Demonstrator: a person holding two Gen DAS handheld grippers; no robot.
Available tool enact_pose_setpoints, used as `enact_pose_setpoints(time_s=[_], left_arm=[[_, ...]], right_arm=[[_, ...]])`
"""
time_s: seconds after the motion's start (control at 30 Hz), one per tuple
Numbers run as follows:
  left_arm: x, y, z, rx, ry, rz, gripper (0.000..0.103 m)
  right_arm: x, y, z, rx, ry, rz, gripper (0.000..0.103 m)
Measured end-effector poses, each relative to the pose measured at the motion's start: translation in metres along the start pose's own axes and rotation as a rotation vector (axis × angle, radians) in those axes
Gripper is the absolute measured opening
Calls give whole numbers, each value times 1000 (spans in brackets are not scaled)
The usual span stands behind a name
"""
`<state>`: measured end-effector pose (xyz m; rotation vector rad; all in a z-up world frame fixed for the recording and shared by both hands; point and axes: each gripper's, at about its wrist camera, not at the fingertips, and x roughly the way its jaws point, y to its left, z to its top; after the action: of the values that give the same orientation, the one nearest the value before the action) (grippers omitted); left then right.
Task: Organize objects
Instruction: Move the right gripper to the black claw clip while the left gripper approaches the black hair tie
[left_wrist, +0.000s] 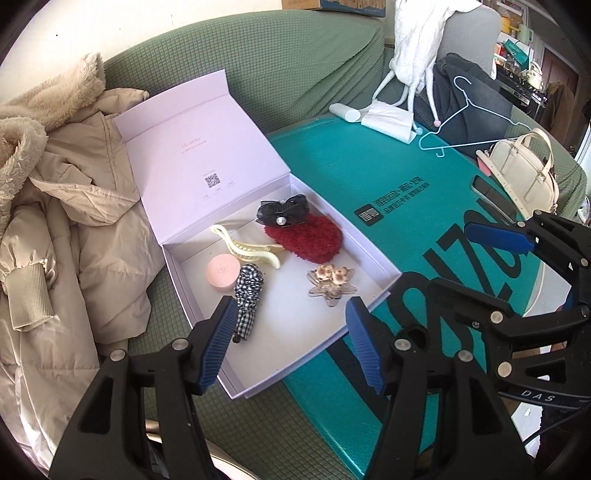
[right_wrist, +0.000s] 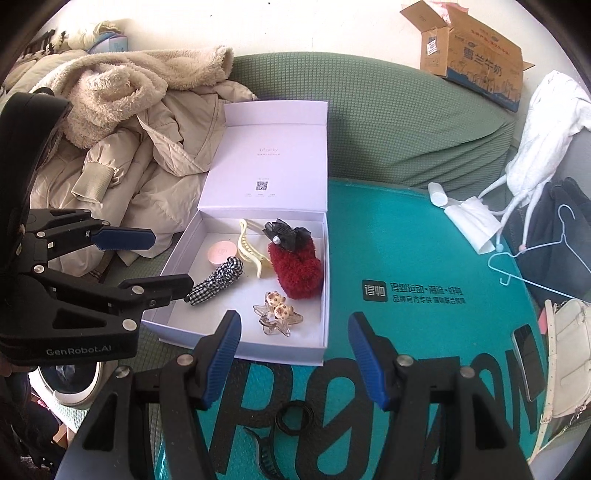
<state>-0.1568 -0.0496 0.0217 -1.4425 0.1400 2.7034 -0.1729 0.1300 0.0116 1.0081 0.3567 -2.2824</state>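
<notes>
A white gift box (left_wrist: 373, 291) (right_wrist: 327, 280) lies with its lid (left_wrist: 192, 155) folded back on a teal board (left_wrist: 369, 173) (right_wrist: 406, 251). It holds a red fluffy clip (left_wrist: 306, 238) (right_wrist: 295, 269), a black bow clip (left_wrist: 282, 210) (right_wrist: 286, 232), a cream claw clip (left_wrist: 245, 247) (right_wrist: 249, 249), a pink round tin (left_wrist: 221, 271) (right_wrist: 221, 253), a gingham bow (left_wrist: 248, 295) (right_wrist: 216, 282) and a clear star clip (left_wrist: 331, 282) (right_wrist: 277, 314). My left gripper (left_wrist: 291, 343) (right_wrist: 155, 262) hovers open over the box's near edge. My right gripper (right_wrist: 295, 354) (left_wrist: 480, 266) hangs open above the board. A black hair tie (right_wrist: 295, 417) lies under it.
A beige padded coat (left_wrist: 55, 221) (right_wrist: 122, 147) is heaped left of the box on the green sofa (left_wrist: 295, 62). On the right lie a phone (right_wrist: 530, 365), a cream handbag (left_wrist: 524, 170), a pale blue hanger (left_wrist: 469, 122), tissue with a white tube (right_wrist: 465, 214), and a cardboard box (right_wrist: 476, 55).
</notes>
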Motion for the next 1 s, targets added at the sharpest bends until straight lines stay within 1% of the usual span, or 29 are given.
enact_pose_setpoints(time_s=[0.1,0.2,0.37,0.43,0.53,0.6,0.67,1.0], left_arm=[[-8,-8,-5,3,-7,-13,61],[-11,-15,-11,1,-9,-42,61],[-8,-26,-26,3,13,-72,61],[-5,-31,-32,9,22,-74,61],[1,-40,-42,9,35,-48,61],[5,-44,-48,15,46,-72,61],[8,-48,-54,5,56,-82,61],[27,-65,-80,33,100,-137,61]], right_arm=[[-11,-3,-7,5,-10,-3,61],[-20,-5,-16,10,-12,-6,61],[-29,-9,-33,17,-8,-7,61],[-30,-10,-41,21,-1,-8,61],[-32,-12,-54,34,7,2,61],[-31,-13,-61,46,17,9,61],[-32,-13,-70,51,23,15,61],[-25,-12,-106,63,74,52,61]])
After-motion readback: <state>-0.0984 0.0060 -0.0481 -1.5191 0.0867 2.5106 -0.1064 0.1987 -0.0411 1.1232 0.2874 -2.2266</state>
